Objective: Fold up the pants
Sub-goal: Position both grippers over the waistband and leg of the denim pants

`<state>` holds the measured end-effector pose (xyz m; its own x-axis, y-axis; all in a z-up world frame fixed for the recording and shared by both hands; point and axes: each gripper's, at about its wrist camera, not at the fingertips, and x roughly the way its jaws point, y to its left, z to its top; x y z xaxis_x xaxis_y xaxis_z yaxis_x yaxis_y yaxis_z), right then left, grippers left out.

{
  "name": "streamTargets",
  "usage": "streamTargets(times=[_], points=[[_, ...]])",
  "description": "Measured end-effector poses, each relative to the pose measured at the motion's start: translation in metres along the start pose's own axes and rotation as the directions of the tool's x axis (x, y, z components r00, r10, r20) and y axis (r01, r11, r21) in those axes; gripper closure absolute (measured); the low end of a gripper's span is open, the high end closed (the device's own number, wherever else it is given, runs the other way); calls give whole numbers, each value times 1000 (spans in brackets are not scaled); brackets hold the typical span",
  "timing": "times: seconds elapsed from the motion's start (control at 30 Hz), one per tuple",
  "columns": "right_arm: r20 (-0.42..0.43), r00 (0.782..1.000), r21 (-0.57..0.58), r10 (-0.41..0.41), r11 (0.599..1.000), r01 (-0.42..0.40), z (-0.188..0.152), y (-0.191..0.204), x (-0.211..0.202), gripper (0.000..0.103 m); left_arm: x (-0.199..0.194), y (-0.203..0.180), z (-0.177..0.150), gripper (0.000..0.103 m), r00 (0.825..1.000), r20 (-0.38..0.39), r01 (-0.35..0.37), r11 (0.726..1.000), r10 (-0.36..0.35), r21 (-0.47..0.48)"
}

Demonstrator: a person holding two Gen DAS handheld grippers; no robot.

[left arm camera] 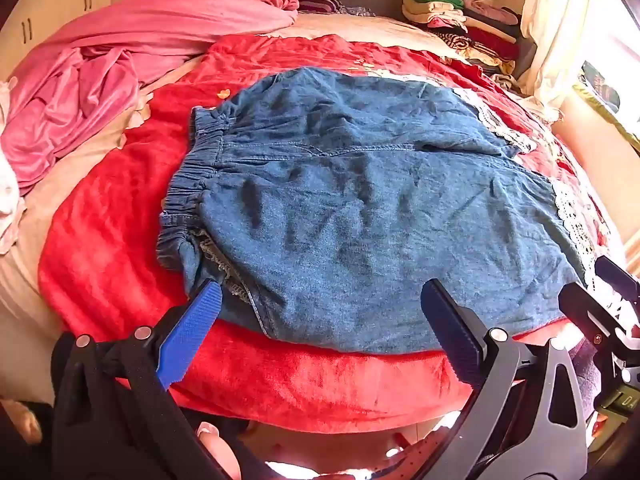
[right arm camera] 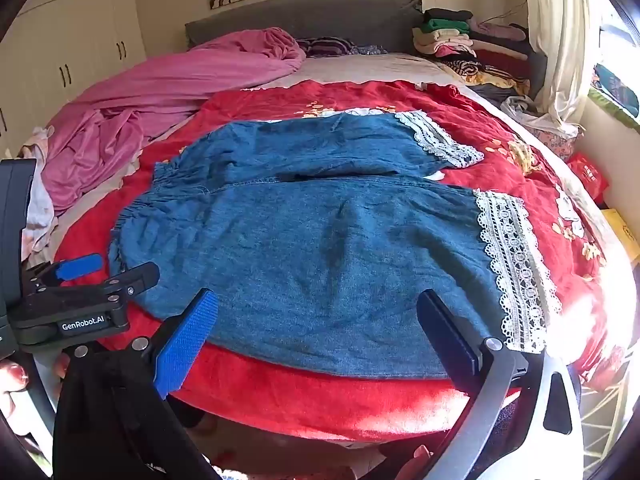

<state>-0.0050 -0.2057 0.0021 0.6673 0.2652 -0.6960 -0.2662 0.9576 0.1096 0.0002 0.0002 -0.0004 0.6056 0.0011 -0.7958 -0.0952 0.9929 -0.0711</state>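
- Red blanket (right arm camera: 320,396) covers the bed beneath our left gripper (left arm camera: 320,320) and right gripper (right arm camera: 316,328), both spread wide, holding nothing.
- Denim pants (right arm camera: 320,248) lie flat on it just ahead of them.
- Pink bedding (right arm camera: 160,92) and stacked clothes (right arm camera: 460,44) sit near the headboard (right arm camera: 304,16).

pants (right arm camera: 312,240) lie on blanket (right arm camera: 320,400), waistband left, quilt (right arm camera: 160,96) behind left

I can't see under the blue denim pants (right arm camera: 320,248); glare washes out the red plush blanket's (right arm camera: 592,320) right corner.
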Motion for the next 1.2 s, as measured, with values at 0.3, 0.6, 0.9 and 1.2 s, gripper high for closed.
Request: streamTargets(times=[0.3, 0.6, 0.9, 1.2], points=[[16, 1000, -3, 1, 1000, -1, 1, -3, -9, 4, -3, -5, -3, 9, 1000, 11, -24, 1000, 24, 19], [25, 1000, -2, -17, 1000, 18, 3, 2, -15, 4, -11, -2, -1, 9, 1000, 23, -15, 1000, 14, 20], [36, 999, -5, -25, 1000, 25, 5, 1, -18, 4, -13, -2, 0, 9, 999, 28, -20, 1000, 19, 21], [32, 999, -5, -25, 1000, 26, 5, 2, -17, 4, -18, -5, 1, 9, 999, 39, -28, 999, 27, 31]])
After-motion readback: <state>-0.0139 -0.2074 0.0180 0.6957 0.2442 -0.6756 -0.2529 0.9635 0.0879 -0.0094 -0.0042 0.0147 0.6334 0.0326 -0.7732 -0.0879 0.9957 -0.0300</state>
